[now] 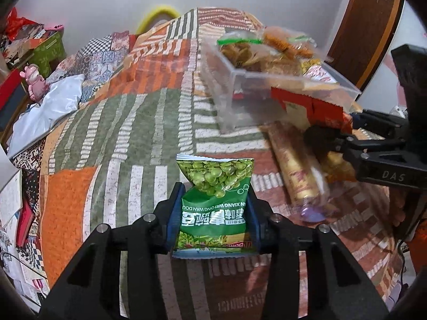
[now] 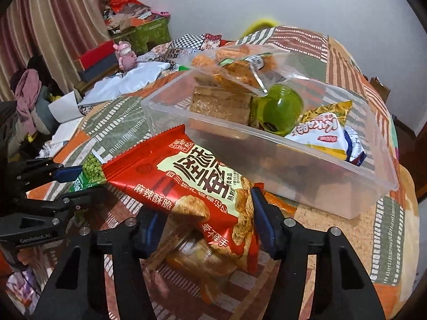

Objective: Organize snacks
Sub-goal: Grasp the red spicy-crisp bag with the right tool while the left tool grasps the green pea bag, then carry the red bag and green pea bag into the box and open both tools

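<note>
Red packet [image 2: 186,186] hiding blurred snacks [image 2: 192,256]

My left wrist view looks steeply down, close over the bedspread [image 1: 128,133]; right likewise. Both share the clear bin [image 2: 267,144] and each other's gripper.

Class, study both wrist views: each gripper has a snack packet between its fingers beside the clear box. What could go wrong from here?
1. The left gripper pinches the green pea packet only across its middle; the puffy bag might slip out.
2. The red snack packet in the right gripper juts out sideways and may catch the clear box rim.
3. The box is already crowded, with a bag sticking up above the rim, so added packets may spill.
</note>
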Demonstrator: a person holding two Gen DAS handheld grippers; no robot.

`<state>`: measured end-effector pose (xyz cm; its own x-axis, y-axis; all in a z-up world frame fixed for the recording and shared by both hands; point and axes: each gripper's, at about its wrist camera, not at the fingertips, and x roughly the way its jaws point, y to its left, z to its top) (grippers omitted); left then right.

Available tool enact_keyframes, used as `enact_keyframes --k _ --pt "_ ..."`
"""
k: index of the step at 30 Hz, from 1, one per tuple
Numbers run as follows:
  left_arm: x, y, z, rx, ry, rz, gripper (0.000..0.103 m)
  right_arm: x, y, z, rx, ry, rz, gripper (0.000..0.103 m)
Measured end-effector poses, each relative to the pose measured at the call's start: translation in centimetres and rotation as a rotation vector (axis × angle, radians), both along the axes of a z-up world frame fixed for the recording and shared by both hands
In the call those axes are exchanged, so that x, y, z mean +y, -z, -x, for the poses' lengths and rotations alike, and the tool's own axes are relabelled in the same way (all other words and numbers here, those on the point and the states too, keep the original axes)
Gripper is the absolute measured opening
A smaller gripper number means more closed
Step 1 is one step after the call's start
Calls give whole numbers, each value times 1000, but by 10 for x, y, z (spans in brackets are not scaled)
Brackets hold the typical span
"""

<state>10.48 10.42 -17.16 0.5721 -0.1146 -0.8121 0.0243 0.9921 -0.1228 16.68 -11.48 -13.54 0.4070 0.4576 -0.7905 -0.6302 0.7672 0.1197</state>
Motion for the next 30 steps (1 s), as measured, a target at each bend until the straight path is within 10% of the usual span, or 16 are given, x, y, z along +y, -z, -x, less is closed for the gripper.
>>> enact_keyframes --k 30 --pt "-79 -110 -48 -226 94 -16 42 -80 -70 -13 -146 133 -164 54"
